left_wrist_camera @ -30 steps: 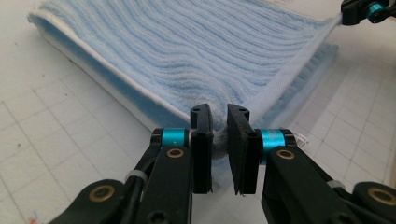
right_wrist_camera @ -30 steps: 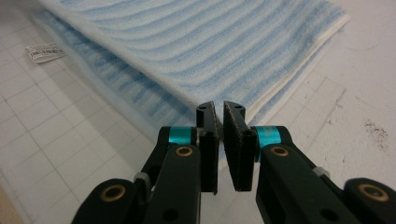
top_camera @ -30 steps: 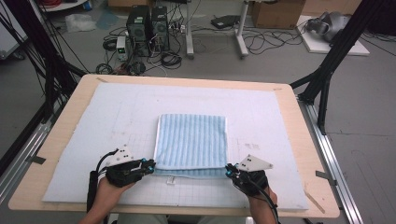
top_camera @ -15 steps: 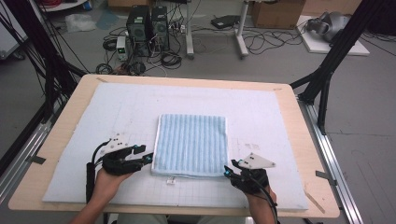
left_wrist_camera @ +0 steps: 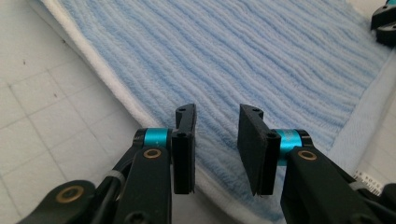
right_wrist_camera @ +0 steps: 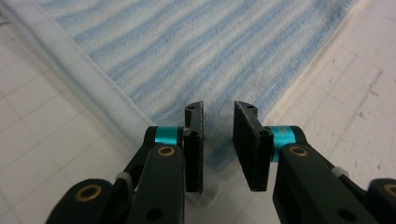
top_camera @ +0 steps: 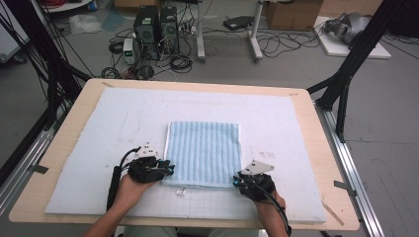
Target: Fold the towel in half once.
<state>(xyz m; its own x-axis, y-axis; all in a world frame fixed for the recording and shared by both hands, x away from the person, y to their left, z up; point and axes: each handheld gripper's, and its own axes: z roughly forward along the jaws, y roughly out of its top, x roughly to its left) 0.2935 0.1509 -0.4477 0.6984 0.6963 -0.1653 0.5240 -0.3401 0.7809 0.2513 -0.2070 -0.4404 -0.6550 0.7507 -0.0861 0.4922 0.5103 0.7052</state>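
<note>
Between the left gripper's two black fingers a gap stands over the near left corner of the folded blue-striped towel; the fingers have just been closing, yet they are released, with the pile beneath the gap and nothing pinched. The right gripper is the same: its two fingers have just been narrowing but stand apart, unclenched, above the towel's near right corner, where the pale hem meets the white mat. Beyond both pairs of fingertips the single towel spreads away in wavy blue and white ribs, edged by a plain white border on the left gripper's side. From the high view, the left gripper and the right gripper sit at the towel's two near corners, one hand behind each. A small white tag lies on the mat just nearer than the towel's front edge, between the two grippers; its print is too small to read. One gridded white mat covers one wooden surface.
</note>
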